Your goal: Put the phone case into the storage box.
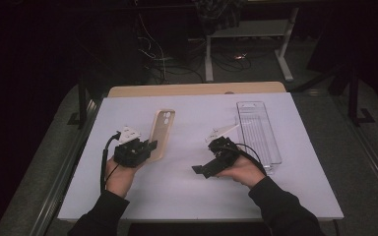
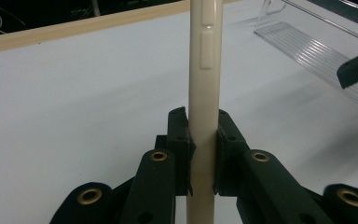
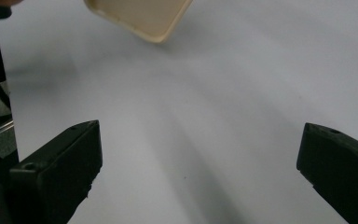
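left gripper (image 1: 145, 147) clamps a beige phone case (image 1: 162, 132) on edge; right gripper (image 1: 203, 168) waits with its fingers spread wide.

in the high view both forearms in dark sleeves come up from the bottom edge. the left hand (image 1: 119, 174), left of centre, wraps the gripper body from below and points it up and to the right. in the left gripper view its fingers (image 2: 179, 140) press both sides of the case's thin edge, with the case (image 2: 204, 70) rising straight up the middle of the frame. the right hand (image 1: 243, 169), right of centre, angles its gripper toward the lower left over bare white desk (image 1: 187, 196). a clear plastic tray (image 1: 258, 130) lies just beside it, at the right of the frame. in the right gripper view the case's corner (image 3: 142, 18) shows at the top.
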